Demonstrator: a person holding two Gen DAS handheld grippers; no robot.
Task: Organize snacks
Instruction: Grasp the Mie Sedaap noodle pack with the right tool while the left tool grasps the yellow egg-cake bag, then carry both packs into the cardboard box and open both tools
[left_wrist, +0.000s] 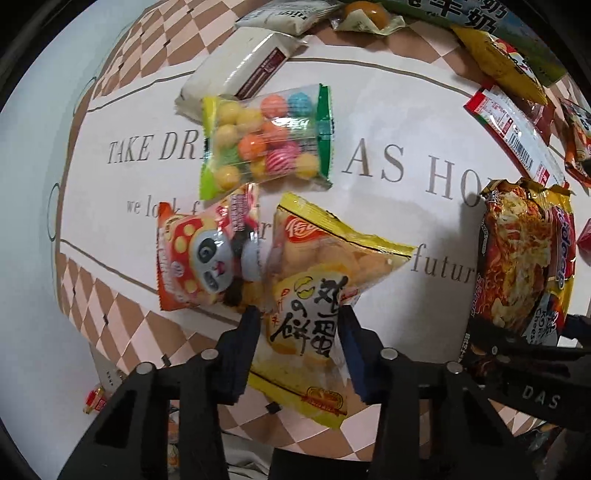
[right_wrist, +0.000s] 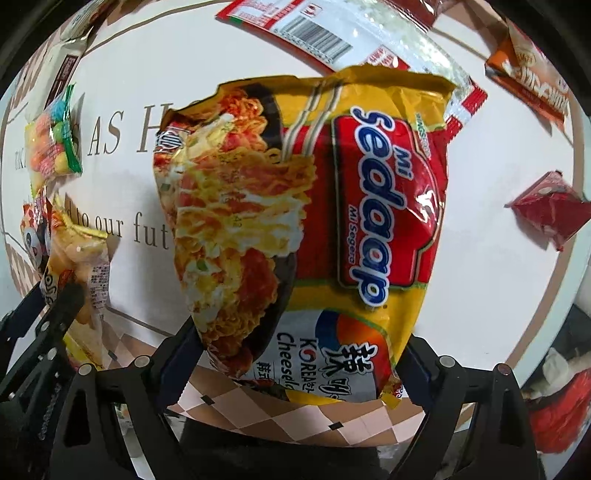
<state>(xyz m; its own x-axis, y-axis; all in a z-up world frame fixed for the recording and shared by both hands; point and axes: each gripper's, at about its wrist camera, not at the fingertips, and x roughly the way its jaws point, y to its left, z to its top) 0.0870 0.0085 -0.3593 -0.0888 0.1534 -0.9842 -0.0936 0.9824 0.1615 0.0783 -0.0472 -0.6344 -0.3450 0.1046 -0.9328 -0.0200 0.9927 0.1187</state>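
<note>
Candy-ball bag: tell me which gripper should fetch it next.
Neither is free. The left gripper is closer to the candy-ball bag but grips the yellow cracker packet; the right gripper straddles the noodle packet. Left, after unloading.

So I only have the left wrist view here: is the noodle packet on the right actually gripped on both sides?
Observer: Yes, the right gripper has a finger against each side of the noodle packet, at its lower end.
Operator: Anything lying beyond it?
Observer: A crumpled red packet lies alone on the white mat, clear of the noodles.
</note>
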